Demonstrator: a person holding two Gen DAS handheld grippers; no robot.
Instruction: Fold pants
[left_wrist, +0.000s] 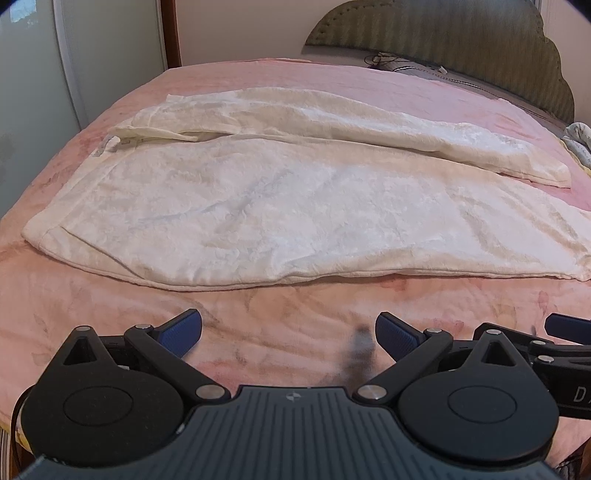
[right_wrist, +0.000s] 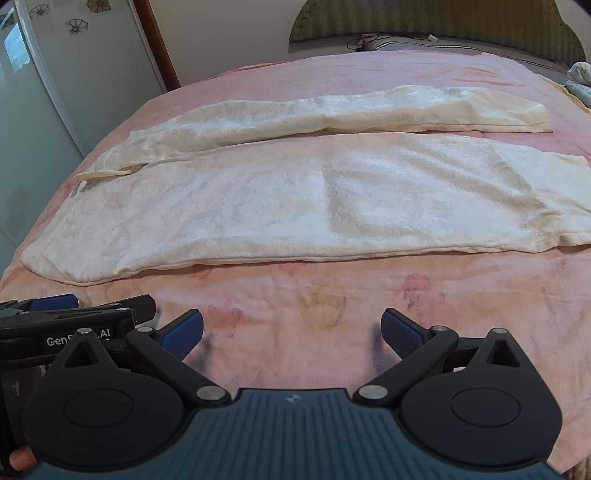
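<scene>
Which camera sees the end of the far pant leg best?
The right wrist view: the far leg's end lies in full sight on the pink blanket, hem edge clear. In the left wrist view the same end sits near the picture's edge, bent and squashed by the fisheye lens.

I count one pair of cream pants (left_wrist: 295, 206) with two legs, both laid out flat side by side across one pink blanket (left_wrist: 280, 321). Two grippers are in my feeds: the left gripper (left_wrist: 288, 334) and the right gripper (right_wrist: 291, 334). Each shows two blue pads — four in all — spread wide with nothing between them. From the right wrist camera I also catch the side of the other gripper at the left edge, so that view shows both. Behind the bed stands one padded headboard (right_wrist: 443, 22), and one tangle of cable (right_wrist: 364, 40) lies at its foot. One bundle of patterned cloth (right_wrist: 580, 79) sits at the far right — only partly in view.
</scene>
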